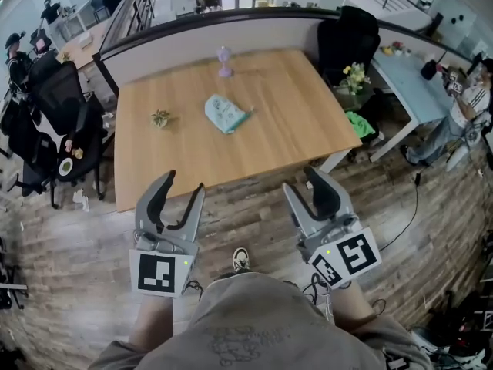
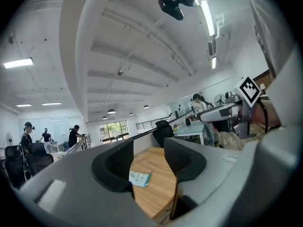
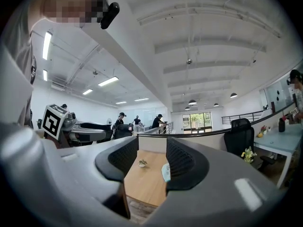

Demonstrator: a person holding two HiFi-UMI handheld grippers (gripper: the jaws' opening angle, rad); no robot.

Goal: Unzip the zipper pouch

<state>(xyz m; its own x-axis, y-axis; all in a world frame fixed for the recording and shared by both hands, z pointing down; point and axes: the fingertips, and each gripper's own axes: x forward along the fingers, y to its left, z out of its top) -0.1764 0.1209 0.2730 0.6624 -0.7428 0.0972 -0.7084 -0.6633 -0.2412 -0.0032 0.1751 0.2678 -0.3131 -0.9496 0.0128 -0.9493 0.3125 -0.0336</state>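
Both tongs are hanging out over the plank floor, on the near side of the tabletop, not touching anything. The left tongs have their jaws spread apart with nothing between them, and the left gripper view just looks down the gap at the wood further off. The right tongs are the same deal: jaws wide, nothing held.

The zipper pouch is the pale mint-green one. It's lying flat around the middle of the tabletop, well apart from both tongs. Honestly can't tell if the zip is open or closed, it's too small from here. In the right gripper view only a sliver of it pokes out past the right jaw.

Other stuff up there: a little potted plant off to the pouch's left, and a small purple thing standing near the far edge by the partition. A black office chair sits at the far right corner
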